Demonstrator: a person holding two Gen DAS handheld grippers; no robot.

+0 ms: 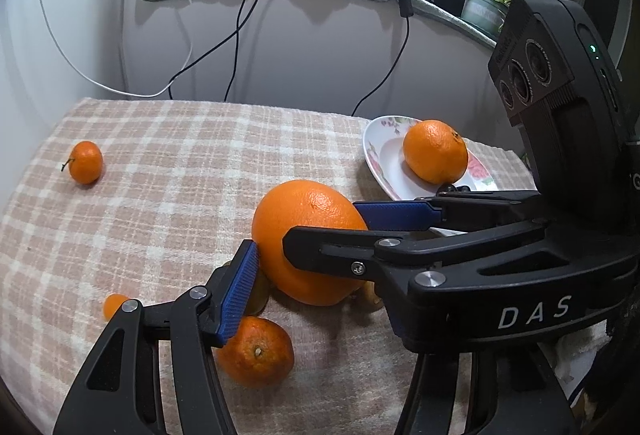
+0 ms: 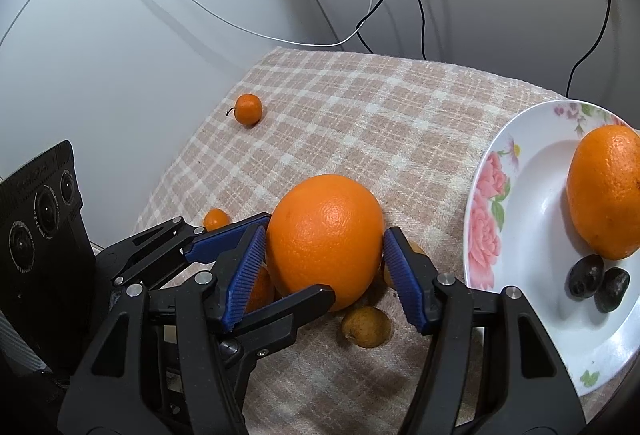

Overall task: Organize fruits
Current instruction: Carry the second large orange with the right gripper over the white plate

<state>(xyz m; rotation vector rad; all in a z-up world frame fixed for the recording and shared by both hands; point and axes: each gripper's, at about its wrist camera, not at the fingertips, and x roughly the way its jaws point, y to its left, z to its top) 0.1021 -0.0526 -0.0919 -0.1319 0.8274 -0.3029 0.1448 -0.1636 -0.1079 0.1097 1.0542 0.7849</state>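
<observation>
The large orange [image 2: 325, 239] sits mid-cloth on smaller fruit, its long axis roughly upright. The right gripper [image 2: 325, 277] and left gripper [image 1: 306, 251] both pinch its flanks from the near side. The floral plate [image 2: 486, 235], holding another orange [image 2: 606, 191], lies just right across open plaid tablecloth [image 2: 360, 107].

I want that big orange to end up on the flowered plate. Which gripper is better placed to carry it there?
Right. The right gripper brackets the big orange with both pads at its sides, and the plate lies on its side. The left gripper reaches it from the far side.
</observation>
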